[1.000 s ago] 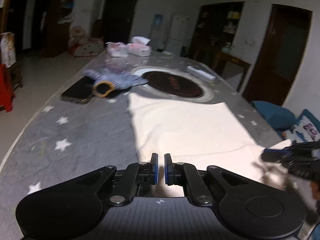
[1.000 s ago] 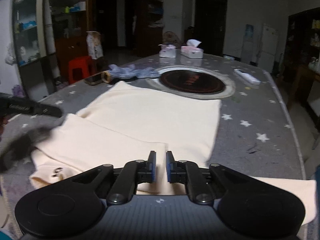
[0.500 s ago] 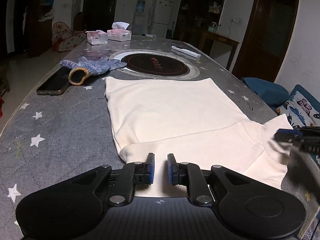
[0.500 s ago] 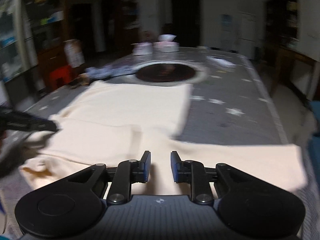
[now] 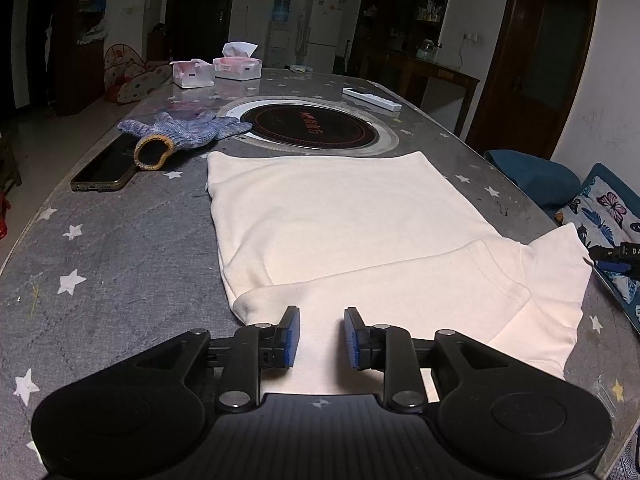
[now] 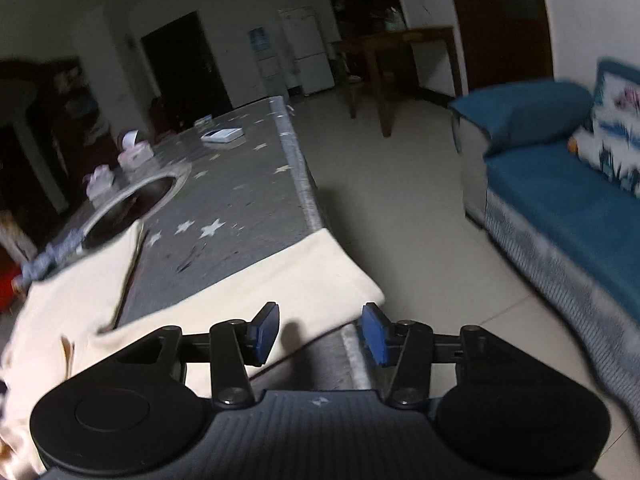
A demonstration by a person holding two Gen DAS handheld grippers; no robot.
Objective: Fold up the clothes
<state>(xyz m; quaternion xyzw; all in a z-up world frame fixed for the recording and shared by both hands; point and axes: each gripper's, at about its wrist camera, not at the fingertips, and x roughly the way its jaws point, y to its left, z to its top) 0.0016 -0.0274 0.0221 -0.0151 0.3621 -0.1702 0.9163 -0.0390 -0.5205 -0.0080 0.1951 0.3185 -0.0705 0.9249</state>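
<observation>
Cream shirt (image 5: pixel 340 216) lies flat on the grey star-print surface (image 5: pixel 120 264), near hem under left gripper (image 5: pixel 319 338), pads spread, empty; right gripper (image 6: pixel 318 334), wide apart, hovers over sleeve (image 6: pixel 288 280) draping surface's right edge; glove (image 5: pixel 180 132), phone (image 5: pixel 106 166) at far-left corner w/ bare cloth between

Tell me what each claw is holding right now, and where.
Nothing. The left claw and right claw are both open over the cream shirt.

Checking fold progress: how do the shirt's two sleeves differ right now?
The left sleeve is folded in across the shirt body; the right sleeve lies spread outward to the table edge. The left gripper hovers open over the left sleeve; the right gripper, open, over the right sleeve.
</observation>
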